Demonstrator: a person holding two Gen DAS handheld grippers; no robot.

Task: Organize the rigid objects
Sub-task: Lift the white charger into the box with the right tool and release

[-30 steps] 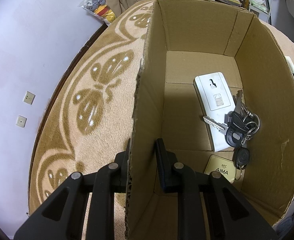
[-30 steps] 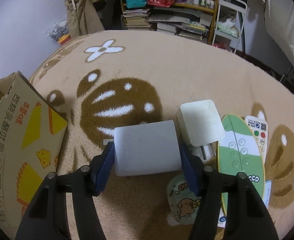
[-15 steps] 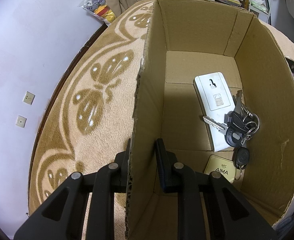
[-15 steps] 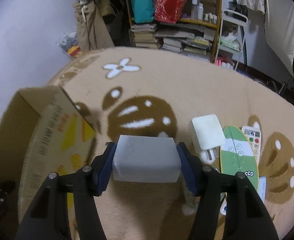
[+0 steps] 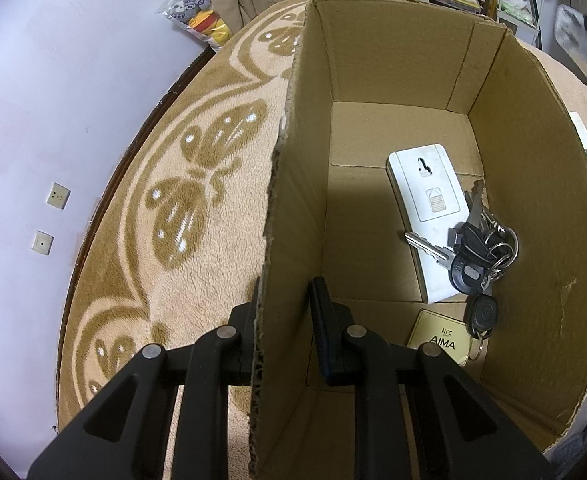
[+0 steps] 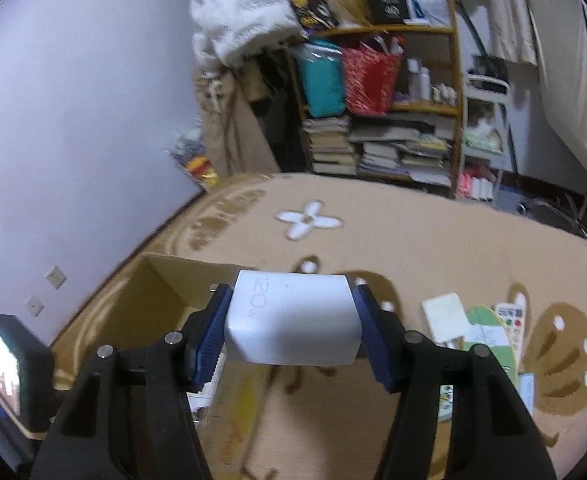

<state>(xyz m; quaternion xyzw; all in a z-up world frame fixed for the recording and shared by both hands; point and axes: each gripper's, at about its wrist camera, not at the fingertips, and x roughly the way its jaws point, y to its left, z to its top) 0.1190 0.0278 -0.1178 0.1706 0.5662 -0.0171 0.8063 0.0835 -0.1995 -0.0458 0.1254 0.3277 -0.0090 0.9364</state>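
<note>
My left gripper (image 5: 285,320) is shut on the left wall of an open cardboard box (image 5: 293,184), one finger outside and one inside. On the box floor lie a white wall plate (image 5: 425,204), a bunch of keys (image 5: 473,256) and a yellow NFC card (image 5: 439,338). In the right wrist view my right gripper (image 6: 293,320) is shut on a white charger block (image 6: 293,320) marked 120W, held in the air above the cardboard box (image 6: 161,292). A second white charger (image 6: 445,314) and a remote control (image 6: 511,322) lie on the carpet to the right.
A beige patterned carpet (image 6: 433,236) covers the floor. A cluttered bookshelf (image 6: 381,120) stands at the back, a pale wall (image 5: 53,80) with two sockets on the left. Green and white cards (image 6: 489,332) lie beside the remote.
The right gripper has lifted the white charger off the carpet and carried it up and left, over the box. The left gripper still holds the box wall, unmoved.
</note>
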